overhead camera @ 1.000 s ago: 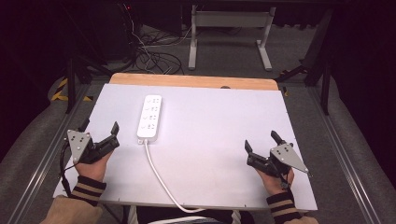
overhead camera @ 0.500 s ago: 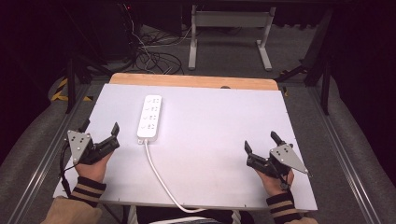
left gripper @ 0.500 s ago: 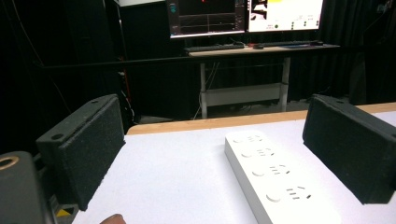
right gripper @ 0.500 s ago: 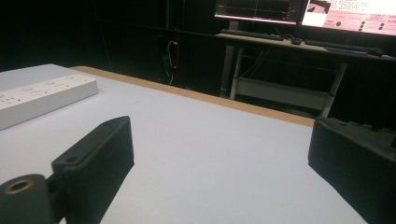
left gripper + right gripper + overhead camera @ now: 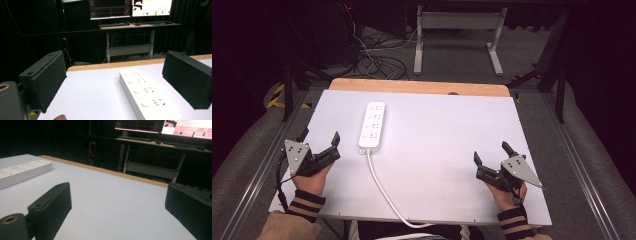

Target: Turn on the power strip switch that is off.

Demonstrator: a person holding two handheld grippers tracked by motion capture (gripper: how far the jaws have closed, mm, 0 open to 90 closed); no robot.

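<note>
A white power strip (image 5: 372,124) lies lengthwise on the white table top (image 5: 442,130), left of centre, its white cable (image 5: 382,190) running off the near edge. My left gripper (image 5: 318,138) rests near the left edge, open and empty, just left of the strip's near end. In the left gripper view the power strip (image 5: 146,93) lies ahead between the spread jaws, nearer the right one. My right gripper (image 5: 491,152) sits open and empty near the front right corner. The right gripper view has the power strip (image 5: 22,172) far off at the left.
A wooden strip (image 5: 419,87) borders the table's far edge. Beyond it stand a desk frame (image 5: 457,30) and tangled floor cables (image 5: 372,60). Monitors (image 5: 130,7) and a keyboard sit on a desk farther back.
</note>
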